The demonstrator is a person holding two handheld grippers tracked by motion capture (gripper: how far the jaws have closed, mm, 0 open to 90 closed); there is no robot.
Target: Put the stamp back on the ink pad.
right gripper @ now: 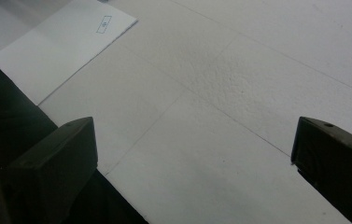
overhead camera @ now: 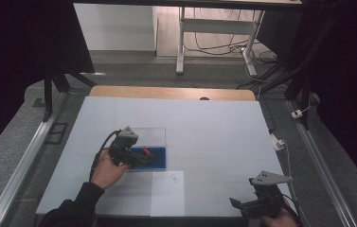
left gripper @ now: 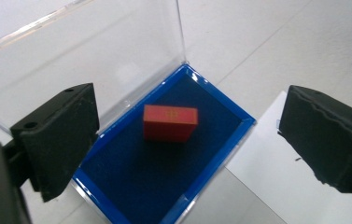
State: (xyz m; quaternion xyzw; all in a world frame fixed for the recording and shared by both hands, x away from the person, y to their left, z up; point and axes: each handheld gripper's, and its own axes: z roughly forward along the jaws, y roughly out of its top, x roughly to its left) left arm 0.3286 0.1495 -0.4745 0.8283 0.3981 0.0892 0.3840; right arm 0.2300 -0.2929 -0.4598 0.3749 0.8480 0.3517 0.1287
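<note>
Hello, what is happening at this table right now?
A person works with two hand-held grippers at a white table. The left gripper hangs over a small blue-lined box with a clear plastic lid standing open. A small red rectangular block lies inside the box, and the jaws stand open, apart from it. The right gripper is open too, resting near the table's front edge, beside a white paper sheet.

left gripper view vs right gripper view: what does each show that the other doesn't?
Left gripper view: a red block lying on the blue lining of an open box, its clear lid raised behind. Right gripper view: a paper sheet bearing a small printed mark. Both: the white table and a pair of black jaws standing wide apart, nothing between them.
</note>
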